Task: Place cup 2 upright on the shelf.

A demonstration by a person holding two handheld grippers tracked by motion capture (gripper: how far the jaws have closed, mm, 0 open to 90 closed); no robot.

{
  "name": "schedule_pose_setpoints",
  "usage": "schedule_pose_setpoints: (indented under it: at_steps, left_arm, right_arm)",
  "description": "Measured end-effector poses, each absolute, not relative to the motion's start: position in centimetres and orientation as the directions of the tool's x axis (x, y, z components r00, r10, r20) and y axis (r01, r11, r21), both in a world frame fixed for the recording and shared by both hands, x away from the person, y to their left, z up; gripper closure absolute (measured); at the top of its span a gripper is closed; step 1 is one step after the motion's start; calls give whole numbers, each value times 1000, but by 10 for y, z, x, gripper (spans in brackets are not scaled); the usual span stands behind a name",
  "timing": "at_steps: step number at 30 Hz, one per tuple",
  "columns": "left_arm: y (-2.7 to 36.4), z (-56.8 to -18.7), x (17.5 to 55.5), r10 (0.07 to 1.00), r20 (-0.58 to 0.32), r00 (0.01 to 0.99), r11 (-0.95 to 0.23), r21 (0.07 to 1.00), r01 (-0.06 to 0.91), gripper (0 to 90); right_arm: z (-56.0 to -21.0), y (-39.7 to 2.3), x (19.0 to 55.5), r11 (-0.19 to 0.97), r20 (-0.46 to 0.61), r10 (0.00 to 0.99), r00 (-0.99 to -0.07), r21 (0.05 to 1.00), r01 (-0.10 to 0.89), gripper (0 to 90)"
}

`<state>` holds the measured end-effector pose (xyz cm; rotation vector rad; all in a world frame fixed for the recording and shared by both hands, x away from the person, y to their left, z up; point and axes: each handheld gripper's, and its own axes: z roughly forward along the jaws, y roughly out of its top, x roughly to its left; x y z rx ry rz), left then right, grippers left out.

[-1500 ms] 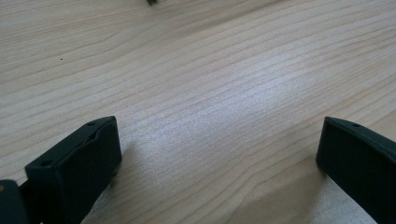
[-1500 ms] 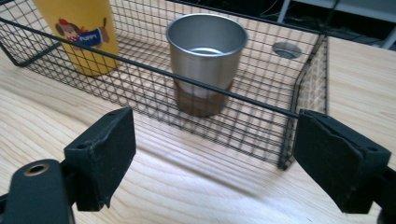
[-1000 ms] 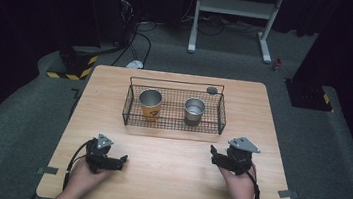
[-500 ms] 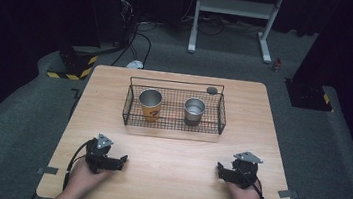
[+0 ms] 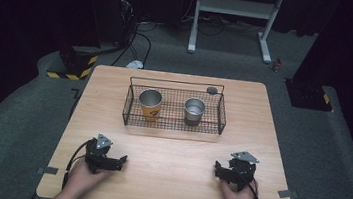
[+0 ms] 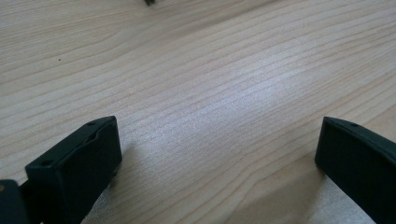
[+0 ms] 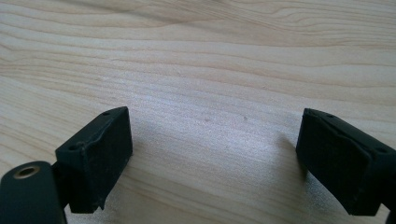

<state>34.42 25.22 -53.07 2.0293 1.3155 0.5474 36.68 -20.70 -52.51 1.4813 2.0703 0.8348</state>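
Note:
A black wire basket stands on the far half of the wooden table. Inside it stand an orange cup with a metal rim on the left and a plain metal cup on the right, both upright. My left gripper rests on the table near the front left, open, its jaws wide apart over bare wood. My right gripper rests near the front right, also open with nothing between its jaws over bare wood.
A small dark round disc lies on the table just behind the basket's right end. Beyond the table are a white stand, cables on the floor and a block with yellow-black stripes.
My right gripper has come back toward the front edge and a little to the right, and has settled low on the table. The left gripper has stayed put.

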Motion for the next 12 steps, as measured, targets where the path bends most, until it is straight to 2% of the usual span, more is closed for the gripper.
schedule_pose_setpoints:
  at_steps: [12]
  left_arm:
    - [253, -531, 344, 912, -2, 410, -287, 711, 642, 8]
  right_arm:
    - [-525, -207, 367, 237, -19, 949, -316, 703, 670, 105]
